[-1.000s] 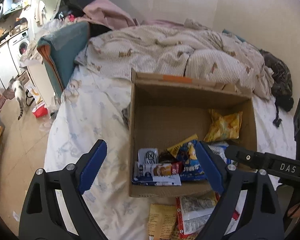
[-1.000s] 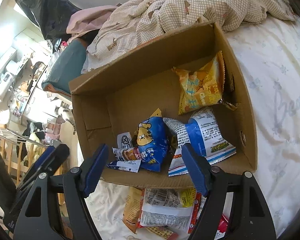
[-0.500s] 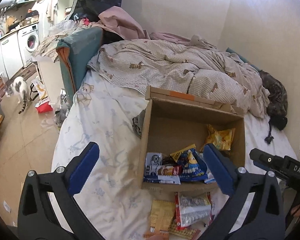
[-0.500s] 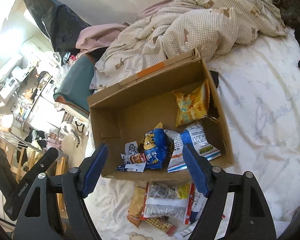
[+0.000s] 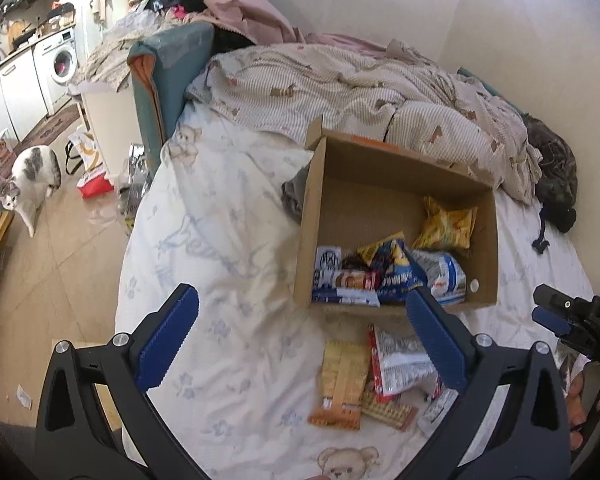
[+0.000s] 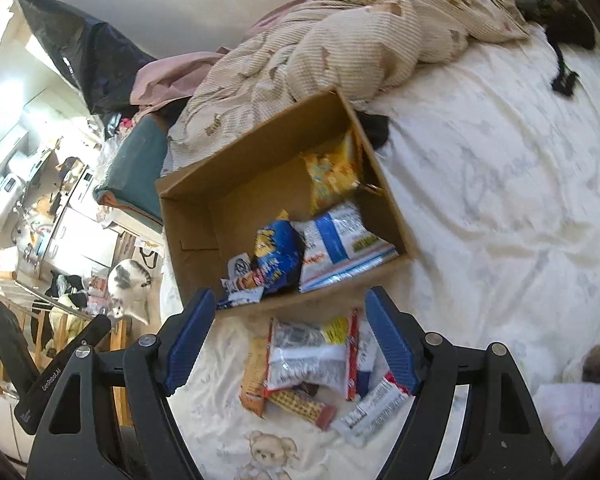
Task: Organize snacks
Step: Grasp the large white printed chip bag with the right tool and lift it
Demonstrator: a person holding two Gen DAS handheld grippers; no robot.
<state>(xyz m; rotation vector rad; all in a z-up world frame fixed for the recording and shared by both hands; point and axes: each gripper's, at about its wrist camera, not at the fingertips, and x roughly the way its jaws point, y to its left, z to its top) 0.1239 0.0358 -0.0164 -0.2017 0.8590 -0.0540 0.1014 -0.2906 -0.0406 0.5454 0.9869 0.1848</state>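
An open cardboard box (image 5: 308,216) (image 6: 188,236) sits on the bed, holding a yellow chip bag (image 5: 448,224) (image 6: 332,172), a blue snack bag (image 5: 396,272) (image 6: 278,256), a white-and-blue packet (image 6: 340,244) and small bars. A loose pile of snack packets (image 5: 380,372) (image 6: 312,364) lies on the sheet just in front of the box. My left gripper (image 5: 300,332) hangs open and empty above the sheet, left of the pile. My right gripper (image 6: 288,340) is open and empty above the pile. The right gripper's tip (image 5: 556,316) shows in the left wrist view.
A rumpled beige quilt (image 5: 360,88) lies behind the box. The bed's left edge drops to a tiled floor where a cat (image 5: 32,176) stands among bags and clutter. A teal cushion (image 5: 160,76) is at the bed's corner. A dark cloth (image 5: 556,176) lies at the right.
Both grippers have pulled back and up from the box, so it looks smaller and the pile in front shows fully. The left jaws stand wider than a second ago.
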